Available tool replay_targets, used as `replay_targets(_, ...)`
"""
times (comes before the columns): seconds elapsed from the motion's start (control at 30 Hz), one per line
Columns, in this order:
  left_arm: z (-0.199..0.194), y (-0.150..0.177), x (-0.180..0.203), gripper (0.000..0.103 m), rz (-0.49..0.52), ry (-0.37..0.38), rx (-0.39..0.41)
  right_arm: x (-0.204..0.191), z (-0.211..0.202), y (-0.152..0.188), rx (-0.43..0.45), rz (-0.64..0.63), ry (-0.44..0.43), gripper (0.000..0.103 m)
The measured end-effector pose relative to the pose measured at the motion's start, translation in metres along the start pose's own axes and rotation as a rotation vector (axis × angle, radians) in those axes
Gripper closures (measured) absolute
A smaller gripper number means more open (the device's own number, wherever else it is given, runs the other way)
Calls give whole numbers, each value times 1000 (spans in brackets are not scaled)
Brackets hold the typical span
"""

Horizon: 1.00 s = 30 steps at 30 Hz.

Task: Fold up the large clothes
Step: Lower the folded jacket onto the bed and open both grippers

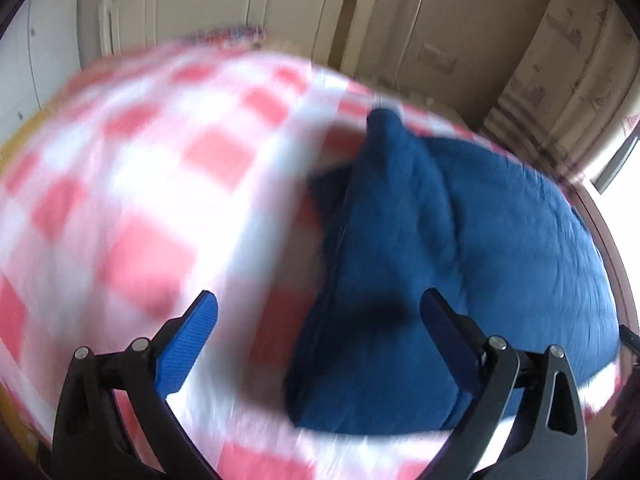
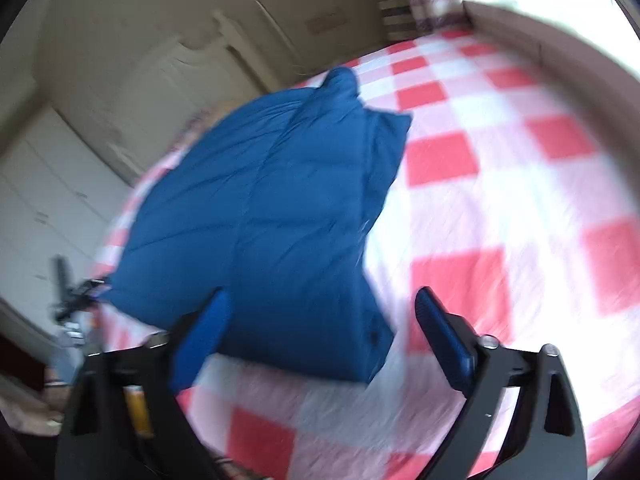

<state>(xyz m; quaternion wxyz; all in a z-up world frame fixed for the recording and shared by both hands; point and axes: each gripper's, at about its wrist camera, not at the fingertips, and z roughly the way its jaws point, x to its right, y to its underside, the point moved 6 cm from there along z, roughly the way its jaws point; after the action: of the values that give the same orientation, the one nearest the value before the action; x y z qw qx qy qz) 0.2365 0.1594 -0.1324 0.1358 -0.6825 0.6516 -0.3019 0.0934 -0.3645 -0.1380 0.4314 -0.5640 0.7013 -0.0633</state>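
Left gripper (image 1: pixel 318 316) — black frame with blue textured pads — stands with its jaws spread wide and nothing between the pads; the blue cloth seen in the gap lies below on the bed, not gripped. Right gripper (image 2: pixel 322 310), of the same build, also has its jaws apart and holds nothing; its left pad overlaps the near edge of the garment in the picture, but whether it touches cannot be told through the blur.

The dark blue quilted padded jacket (image 2: pixel 264 208) lies on the red-and-white checked bedsheet (image 2: pixel 500 208), partly folded into a thick, uneven bundle, with one narrow part — a sleeve or hood, not clear which — pointing toward the far end of the bed. In the left wrist view the jacket (image 1: pixel 460 240) sits right of centre, its left edge a raised fold.

Beyond the bed stand a cream carved headboard (image 1: pixel 240 0) and pale wardrobe doors (image 2: pixel 44 184).

Handling, as a judgement: the garment looks soft, puffy and light, with a smooth shell that may slip; the filling will spring back after pressing. Hold is best taken at seams, hems or the near corners, one gripper to each.
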Motion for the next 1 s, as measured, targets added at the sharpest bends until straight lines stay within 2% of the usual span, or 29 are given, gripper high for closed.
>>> replay_targets(0.03,4,7,-3,3,-14,27,-17,-2,-1,0,18,-14,-5,36)
replay_targets(0.1,6,15,-5,4,-56,87,-19,-8,-2,2,33,-52,-9,51)
replay_targets(0.13,6,15,-1,17,-65,120,-11,-12,-6,3,45,-60,-16,55)
replay_targets(0.17,5,15,7,38,-62,171,-5,-15,-10,4,47,-70,-24,61)
replay_targets(0.2,5,15,15,41,-53,186,-5,-17,-15,7,44,-84,-32,66)
replay_targets(0.27,1,19,26,54,10,117,11,-16,-24,12,35,-89,-41,68)
replay_targets(0.33,-8,28,33,63,79,100,12,-15,-33,20,15,-96,-56,68)
replay_targets(0.47,-23,46,28,64,82,152,-24,-18,-49,38,-5,-104,-78,68)
replay_targets(0.67,-38,67,27,62,76,156,-48,-19,-62,50,-35,-118,-84,68)
replay_targets(0.73,-40,70,27,60,72,154,-58,-18,-67,47,-30,-114,-57,66)
replay_targets(0.8,-43,72,25,56,71,145,-63,-17,-73,28,11,-90,7,66)
replay_targets(0.87,-48,70,21,52,67,122,-52,-26,-89,-4,110,-102,94,66)
replay_targets(0.9,-55,64,18,50,61,89,-23,-41,-105,-28,213,-133,108,65)
replay_targets(0.93,-65,52,14,44,49,46,31,-59,-123,-52,335,-172,112,62)
replay_targets(0.97,-73,41,13,30,37,31,74,-75,-137,-70,444,-206,103,22)
replay_targets(1.0,-93,20,14,21,15,30,168,-90,-149,-86,568,-238,101,6)
